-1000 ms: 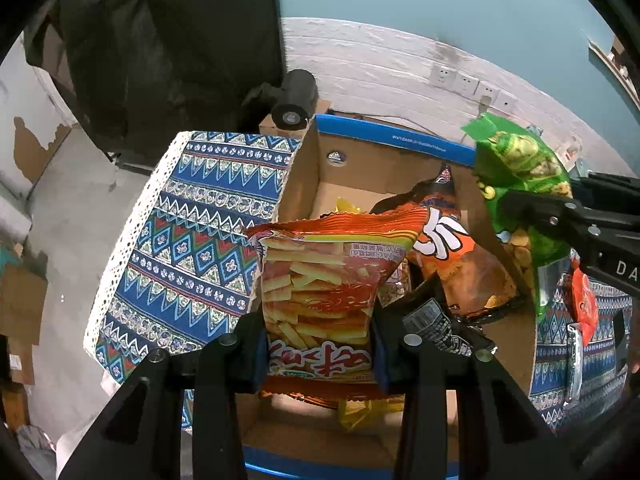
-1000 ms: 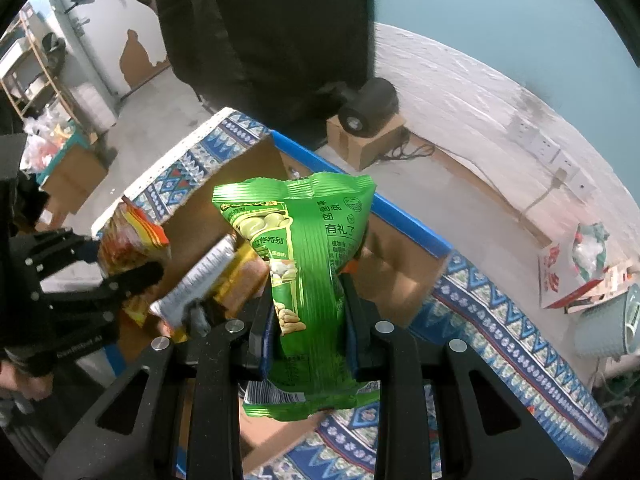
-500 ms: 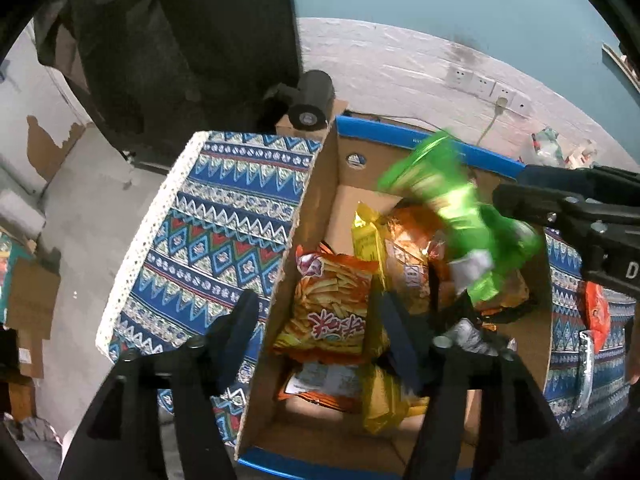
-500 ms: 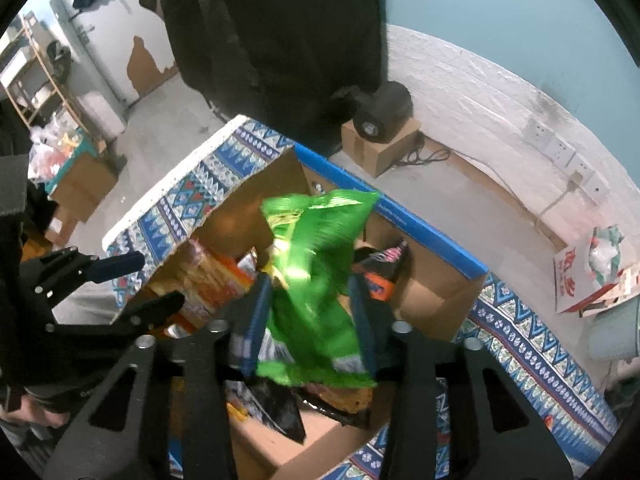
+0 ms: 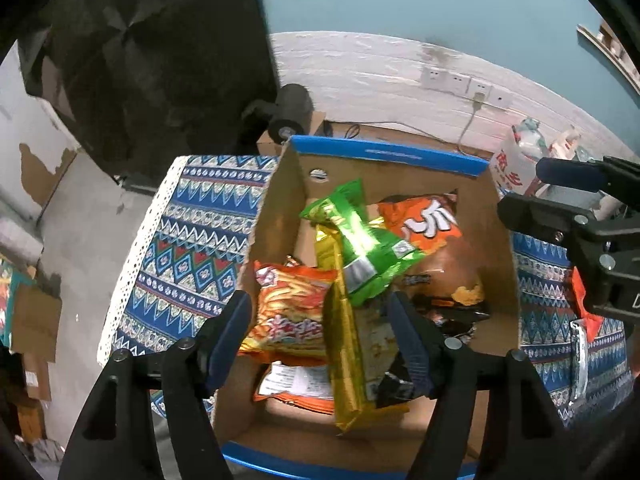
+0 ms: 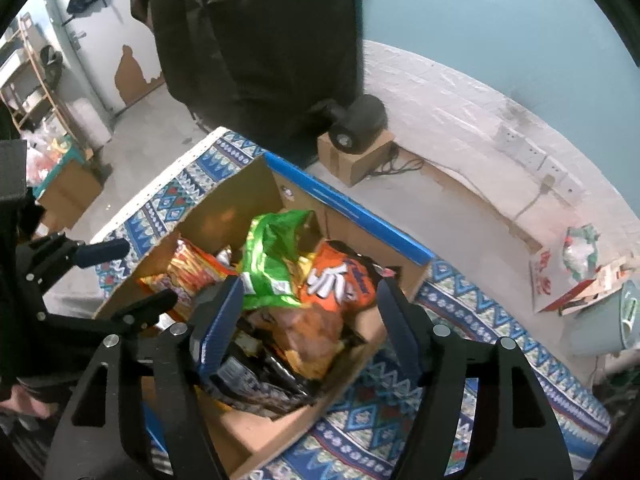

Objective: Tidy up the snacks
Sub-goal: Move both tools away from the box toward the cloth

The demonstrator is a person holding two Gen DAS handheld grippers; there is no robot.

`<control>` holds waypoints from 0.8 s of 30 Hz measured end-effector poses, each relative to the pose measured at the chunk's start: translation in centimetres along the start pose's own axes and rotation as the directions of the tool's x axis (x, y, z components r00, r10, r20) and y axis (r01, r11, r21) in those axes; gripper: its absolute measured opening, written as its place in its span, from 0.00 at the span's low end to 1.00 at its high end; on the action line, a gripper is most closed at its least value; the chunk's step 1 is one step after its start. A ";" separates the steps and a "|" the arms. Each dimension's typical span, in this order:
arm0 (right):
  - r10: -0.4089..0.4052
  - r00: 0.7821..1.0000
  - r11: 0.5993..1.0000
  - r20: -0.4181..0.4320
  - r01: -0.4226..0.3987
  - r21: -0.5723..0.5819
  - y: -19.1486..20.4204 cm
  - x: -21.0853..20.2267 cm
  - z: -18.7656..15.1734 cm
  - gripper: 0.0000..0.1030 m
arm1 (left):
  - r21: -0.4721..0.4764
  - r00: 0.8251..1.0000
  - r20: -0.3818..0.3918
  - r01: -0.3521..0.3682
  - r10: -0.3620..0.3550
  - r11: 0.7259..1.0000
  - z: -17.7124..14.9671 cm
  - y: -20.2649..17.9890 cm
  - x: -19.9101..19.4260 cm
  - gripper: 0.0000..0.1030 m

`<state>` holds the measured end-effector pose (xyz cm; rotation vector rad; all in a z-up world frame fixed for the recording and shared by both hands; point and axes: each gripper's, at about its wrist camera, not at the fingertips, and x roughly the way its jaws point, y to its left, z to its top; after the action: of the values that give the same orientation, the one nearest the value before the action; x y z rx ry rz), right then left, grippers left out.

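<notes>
Left gripper [image 5: 318,304] and right gripper [image 6: 310,286]: jaws spread wide, nothing between them, both poised above the open cardboard box [image 5: 276,216] on the patterned cloth [image 5: 188,240].

Green bag [image 5: 360,248]: inside the box, on top of the pile, just beyond the left fingertips and a little right of their midline. Long axis diagonal, from far-left to near-right. Glossy, crumpled foil; silver label panel near the lower end; upper seam tilted up toward the far wall.

Fries bag [image 5: 292,312]: orange-red, printed face up, against the left wall, directly between the left fingers in view but well below them. Gold bag [image 5: 344,344]: long and narrow, running near to far down the middle, partly under the green bag. Orange bag [image 5: 428,224]: far-right corner, large white characters, touching the green bag's right edge.

Red packet [image 5: 583,300]: outside the box, on the cloth to its right, mostly hidden behind the right gripper's frame; kind not legible. Probably the next thing to collect; lies right of the box, hence nearer the right hand than the left. Reach judged to call for a swing right and down, clear of the box's right wall. Box already well filled.
</notes>
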<state>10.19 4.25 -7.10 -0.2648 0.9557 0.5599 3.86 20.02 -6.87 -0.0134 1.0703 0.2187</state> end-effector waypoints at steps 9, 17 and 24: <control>-0.060 0.998 0.998 0.017 0.060 -0.005 -2.5 -2.2 -2.2 0.73 | 0.054 1.000 0.012 0.012 -0.013 0.998 0.3 -2.9 -0.8 0.71; -0.104 0.995 0.994 0.006 0.103 0.023 -5.4 -3.7 -4.8 0.74 | 0.120 0.999 0.023 0.020 -0.023 0.993 0.6 -6.4 -1.4 0.74; -0.135 0.991 0.989 -0.016 0.135 0.056 -8.4 -4.9 -7.4 0.74 | 0.192 0.999 0.015 0.026 -0.029 0.981 0.9 -10.0 -1.3 0.75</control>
<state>7.60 -7.68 -7.41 -0.2799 0.9561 0.4067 5.94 10.12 -6.26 0.1465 1.0689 0.0897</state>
